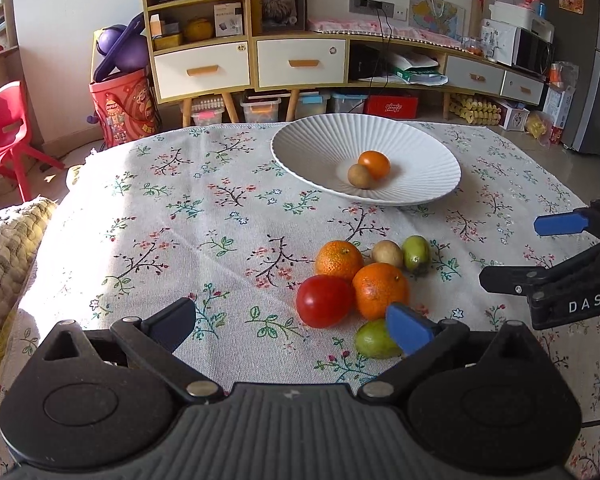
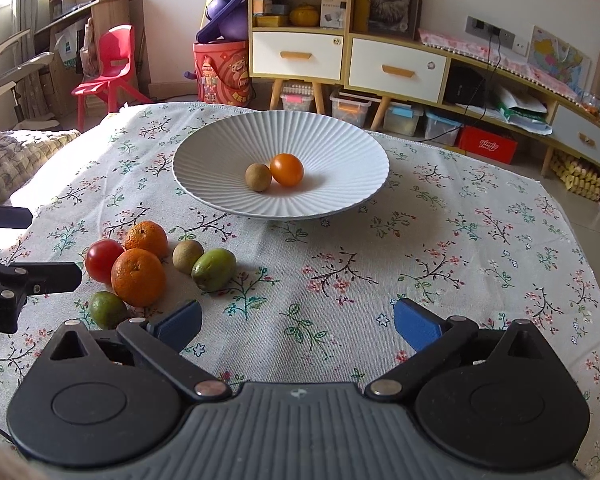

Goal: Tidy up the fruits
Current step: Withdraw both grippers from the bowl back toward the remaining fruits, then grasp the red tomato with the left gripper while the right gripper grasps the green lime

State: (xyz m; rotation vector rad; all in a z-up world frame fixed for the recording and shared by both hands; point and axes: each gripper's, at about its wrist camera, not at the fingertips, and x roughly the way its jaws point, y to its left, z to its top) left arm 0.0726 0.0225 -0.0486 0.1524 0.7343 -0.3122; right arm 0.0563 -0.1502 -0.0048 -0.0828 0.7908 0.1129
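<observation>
Left gripper [image 1: 296,326] jaws wide apart, holding nothing. Right gripper [image 2: 298,320] same: spread wide, nothing between the pads. Fruit pile sits near side of the plate [image 2: 220,200] on the cloth [image 2: 420,280]: two green fruits [image 2: 214,269], tomato [image 2: 103,260], two oranges [image 2: 139,277], one brown fruit [image 2: 187,256], all bunched and touching. In the plate: small orange fruit [image 2: 287,169] touching a second brown one [image 2: 258,177].

Two fruits [image 2: 275,174] in plate [image 2: 340,140], six fruits [image 2: 156,264] before it
</observation>
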